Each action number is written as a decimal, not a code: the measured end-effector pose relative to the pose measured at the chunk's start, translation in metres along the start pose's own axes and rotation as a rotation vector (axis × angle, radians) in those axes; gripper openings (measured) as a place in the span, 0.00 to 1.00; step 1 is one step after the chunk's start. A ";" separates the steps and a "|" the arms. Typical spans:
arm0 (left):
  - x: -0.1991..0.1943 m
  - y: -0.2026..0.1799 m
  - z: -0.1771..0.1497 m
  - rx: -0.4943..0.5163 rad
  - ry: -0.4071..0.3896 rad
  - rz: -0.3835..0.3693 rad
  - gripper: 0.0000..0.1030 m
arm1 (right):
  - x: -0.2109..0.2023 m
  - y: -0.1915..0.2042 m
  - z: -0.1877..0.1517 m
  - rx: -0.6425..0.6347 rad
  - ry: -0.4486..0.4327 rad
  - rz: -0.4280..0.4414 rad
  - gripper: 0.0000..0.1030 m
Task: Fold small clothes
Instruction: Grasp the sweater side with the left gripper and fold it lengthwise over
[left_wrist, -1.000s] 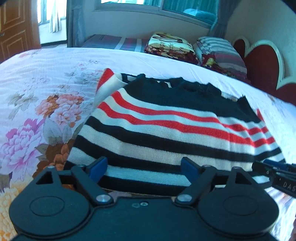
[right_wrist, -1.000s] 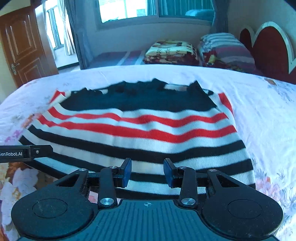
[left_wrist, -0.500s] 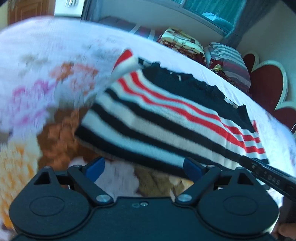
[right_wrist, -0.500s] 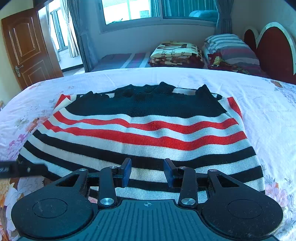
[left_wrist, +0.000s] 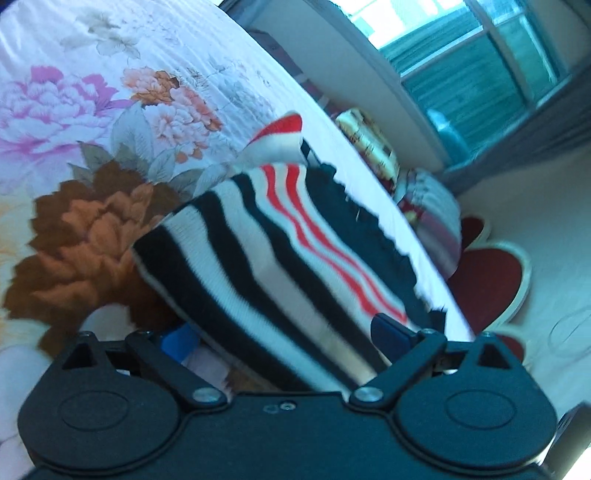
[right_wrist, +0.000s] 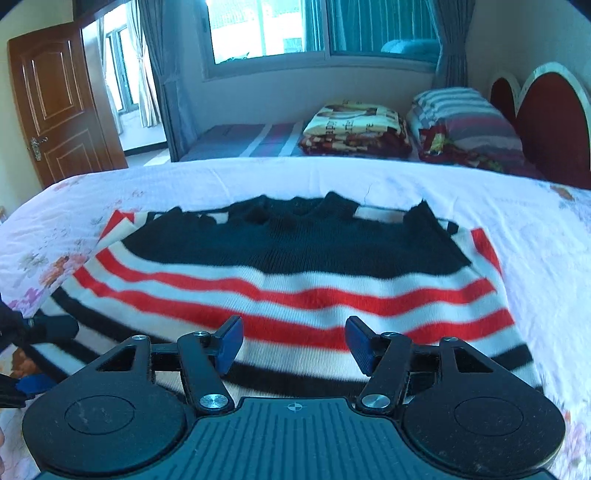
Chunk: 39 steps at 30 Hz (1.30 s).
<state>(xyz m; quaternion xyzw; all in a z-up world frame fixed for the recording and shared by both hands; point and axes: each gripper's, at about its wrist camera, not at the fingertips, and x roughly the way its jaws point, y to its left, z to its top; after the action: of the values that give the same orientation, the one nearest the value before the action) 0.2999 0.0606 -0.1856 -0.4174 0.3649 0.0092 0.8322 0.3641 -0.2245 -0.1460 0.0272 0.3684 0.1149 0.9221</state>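
A knitted sweater (right_wrist: 295, 291) with black, white and red stripes lies flat on the floral bedsheet (right_wrist: 258, 177), its black neck end away from me. My right gripper (right_wrist: 295, 343) hovers over the near hem; its jaws are opening and nothing is pinched between them. My left gripper (left_wrist: 284, 334) is rolled to one side at the sweater's (left_wrist: 280, 258) left edge. Its jaws stand wide and are still opening, with the folded edge between them, one pad low and one high, neither pressing. Its fingers (right_wrist: 51, 328) show at the far left of the right wrist view.
Folded blankets and pillows (right_wrist: 354, 125) lie beyond the far edge of the bed. A red heart-shaped headboard (right_wrist: 546, 122) stands at the right, a wooden door (right_wrist: 55, 99) at the left. The bedsheet (left_wrist: 92, 110) stretches away to the left of the sweater.
The left gripper rolled and dropped toward the sweater's left edge, which now sits between its wide jaws. The right gripper's jaws spread apart and it moved a little over the hem.
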 end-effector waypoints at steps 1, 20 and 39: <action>0.003 0.001 0.003 -0.021 -0.012 -0.012 0.93 | 0.003 -0.001 0.002 -0.002 0.003 -0.003 0.59; -0.005 -0.041 0.012 0.194 -0.159 -0.036 0.15 | 0.034 0.004 -0.016 -0.109 -0.024 -0.042 0.62; 0.060 -0.195 -0.124 0.849 0.178 -0.273 0.16 | -0.058 -0.122 -0.031 0.171 -0.054 -0.182 0.62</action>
<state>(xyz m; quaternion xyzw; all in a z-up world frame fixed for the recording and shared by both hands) 0.3317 -0.1706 -0.1362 -0.0826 0.3482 -0.2873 0.8885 0.3254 -0.3581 -0.1458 0.0752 0.3528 -0.0019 0.9327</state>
